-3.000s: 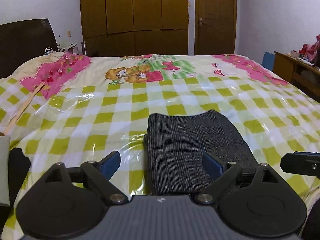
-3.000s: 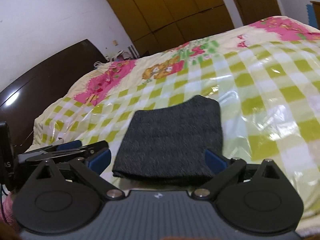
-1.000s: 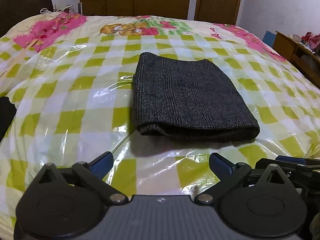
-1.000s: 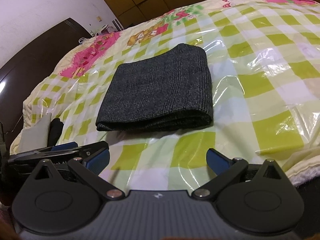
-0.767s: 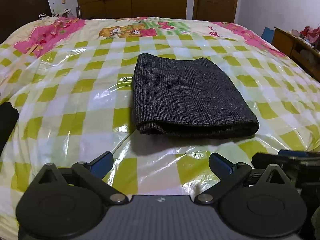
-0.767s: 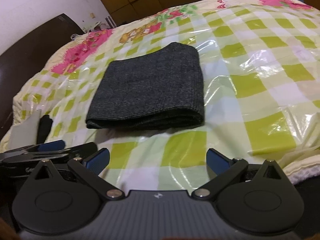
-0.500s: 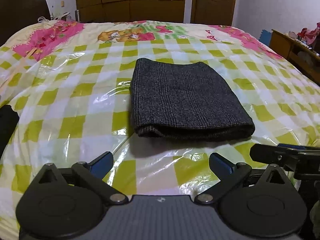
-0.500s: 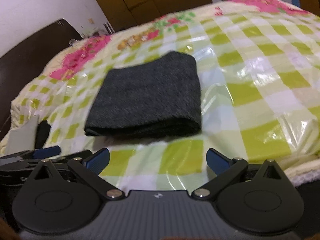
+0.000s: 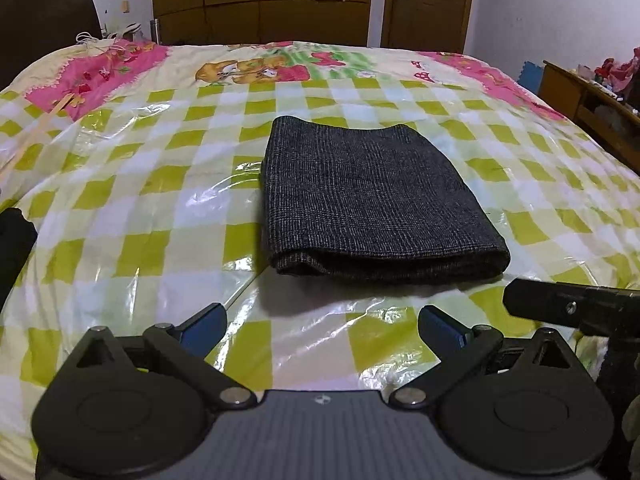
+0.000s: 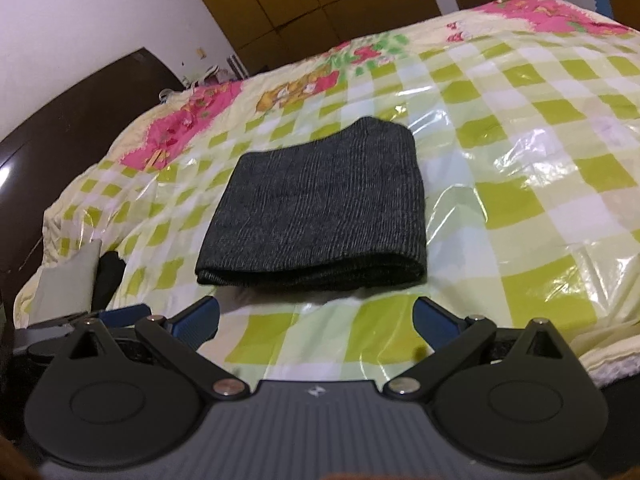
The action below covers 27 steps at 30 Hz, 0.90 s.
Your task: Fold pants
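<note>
The pants (image 9: pixel 372 196) lie on the bed (image 9: pixel 152 184) as a compact dark-grey rectangle, layers stacked, with the thick rolled fold edge facing the cameras. By the look of it the folding is finished, or very nearly so; no loose leg or waistband shows from either view. The step in hand seems to be the close of the task, with both tools clear of the cloth.

The left hand-held gripper (image 9: pixel 322 326) hangs above the near part of the bed, its blue-padded fingers (image 9: pixel 204 322) spread wide with nothing between them. The pants sit ahead of it and slightly to its right, apart from the fingertips, with a strip of shiny plastic-covered checked sheet between. The right hand-held gripper (image 10: pixel 316 318) is likewise spread and empty; the pants lie straight ahead of it, the fold edge near its fingertips but not touching. Each tool appears at the edge of the other's view, so they are side by side at the bed's near edge.

If any move is left, I judge it a light one: a tidy-up press on the top layer or a nudge to square the left corner, where the layers show a little unevenly. The plastic looks slippery, so a push could slide the whole bundle rather than straighten it.
</note>
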Motion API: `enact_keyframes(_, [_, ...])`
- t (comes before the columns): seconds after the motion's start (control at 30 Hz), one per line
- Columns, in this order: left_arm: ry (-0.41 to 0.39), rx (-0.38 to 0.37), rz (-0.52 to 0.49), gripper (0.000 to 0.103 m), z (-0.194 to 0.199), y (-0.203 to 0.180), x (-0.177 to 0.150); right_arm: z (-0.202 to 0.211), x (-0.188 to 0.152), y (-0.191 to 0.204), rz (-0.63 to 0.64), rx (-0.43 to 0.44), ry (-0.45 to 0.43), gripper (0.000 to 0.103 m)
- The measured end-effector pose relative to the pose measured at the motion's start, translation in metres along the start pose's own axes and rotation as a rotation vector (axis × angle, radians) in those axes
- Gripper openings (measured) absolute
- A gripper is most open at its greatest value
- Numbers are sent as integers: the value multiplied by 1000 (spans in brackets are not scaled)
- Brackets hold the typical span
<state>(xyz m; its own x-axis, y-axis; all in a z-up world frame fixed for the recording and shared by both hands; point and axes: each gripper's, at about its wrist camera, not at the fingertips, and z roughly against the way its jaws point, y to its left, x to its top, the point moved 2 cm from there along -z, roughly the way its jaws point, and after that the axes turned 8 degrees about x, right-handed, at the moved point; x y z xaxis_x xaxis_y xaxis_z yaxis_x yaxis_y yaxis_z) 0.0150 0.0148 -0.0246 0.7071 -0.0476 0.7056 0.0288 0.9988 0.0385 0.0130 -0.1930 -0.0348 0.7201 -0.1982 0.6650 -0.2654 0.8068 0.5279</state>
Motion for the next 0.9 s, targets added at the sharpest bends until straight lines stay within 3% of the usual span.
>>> enact_keyframes(0.3, [6,23,1,103,-5,1,0,0,0,-2,9,-61,-1,102])
enact_keyframes(0.5, [9,1,-3,103,-4,0,0,-4,0,8,90,-133,21,102])
enact_keyframes(0.9, [21,-6,12,103,-8,3,1,-12,-2,3,106,-228,62,102])
